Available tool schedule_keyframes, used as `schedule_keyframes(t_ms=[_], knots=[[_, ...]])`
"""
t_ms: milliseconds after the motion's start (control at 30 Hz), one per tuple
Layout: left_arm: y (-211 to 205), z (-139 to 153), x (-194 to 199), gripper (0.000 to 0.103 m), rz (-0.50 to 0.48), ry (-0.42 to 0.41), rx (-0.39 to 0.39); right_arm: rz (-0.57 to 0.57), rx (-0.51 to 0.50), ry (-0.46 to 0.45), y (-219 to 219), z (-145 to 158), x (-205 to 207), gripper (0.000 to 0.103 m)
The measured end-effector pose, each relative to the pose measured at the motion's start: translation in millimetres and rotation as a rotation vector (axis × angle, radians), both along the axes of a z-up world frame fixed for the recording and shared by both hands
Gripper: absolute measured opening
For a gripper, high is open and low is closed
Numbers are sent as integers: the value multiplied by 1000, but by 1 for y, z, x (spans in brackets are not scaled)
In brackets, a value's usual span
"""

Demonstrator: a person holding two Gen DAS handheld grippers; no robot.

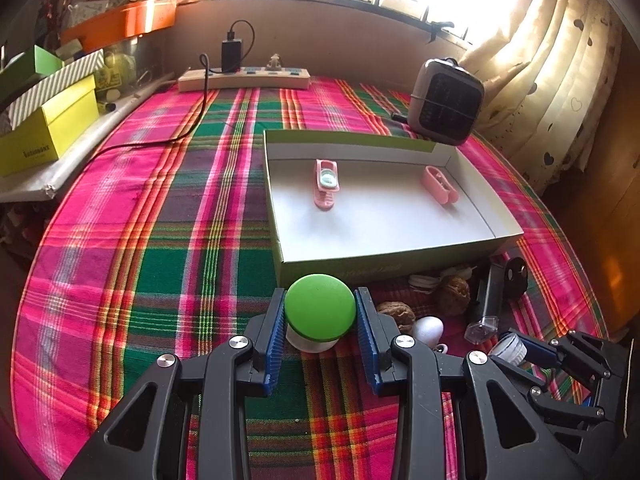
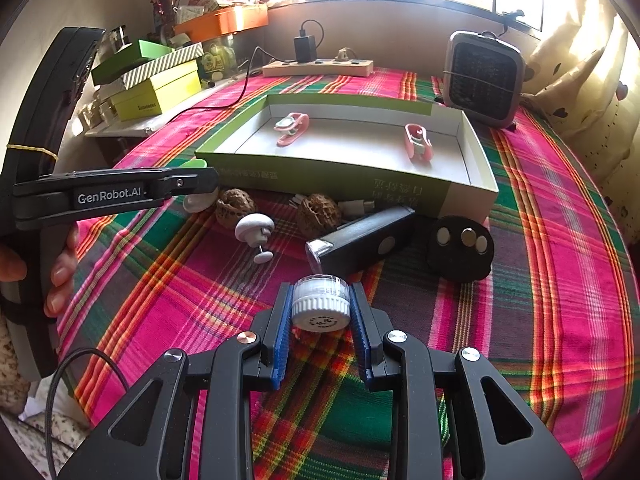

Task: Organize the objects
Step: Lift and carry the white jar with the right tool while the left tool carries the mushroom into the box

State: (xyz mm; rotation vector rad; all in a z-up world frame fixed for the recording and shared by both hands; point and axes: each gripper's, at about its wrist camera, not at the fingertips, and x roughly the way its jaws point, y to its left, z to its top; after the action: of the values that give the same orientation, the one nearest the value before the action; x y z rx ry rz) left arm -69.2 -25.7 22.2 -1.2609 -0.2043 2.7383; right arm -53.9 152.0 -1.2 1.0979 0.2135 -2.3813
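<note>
The left tool (image 1: 320, 312) was clamped on a green-capped white mushroom-shaped toy (image 1: 320, 306), the right tool (image 2: 320, 308) on a small clear jar with a white ribbed lid (image 2: 320, 306), both just above the plaid-covered desk (image 1: 160, 240) near the shallow white cardboard box (image 1: 384, 256), where 2 pink clips (image 1: 327, 182) lay.

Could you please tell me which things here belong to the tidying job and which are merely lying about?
Job: green-capped mushroom in left gripper; small jar in right gripper; open box; walnuts.
Lying about: heater; power strip; stacked boxes.
</note>
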Motion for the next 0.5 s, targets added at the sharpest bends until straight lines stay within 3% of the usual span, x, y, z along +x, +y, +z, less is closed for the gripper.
schedule_keyframes(t_ms=[500], knots=[[4, 25, 4, 31, -23, 43, 8, 5, -31, 40, 5, 22, -5, 29]])
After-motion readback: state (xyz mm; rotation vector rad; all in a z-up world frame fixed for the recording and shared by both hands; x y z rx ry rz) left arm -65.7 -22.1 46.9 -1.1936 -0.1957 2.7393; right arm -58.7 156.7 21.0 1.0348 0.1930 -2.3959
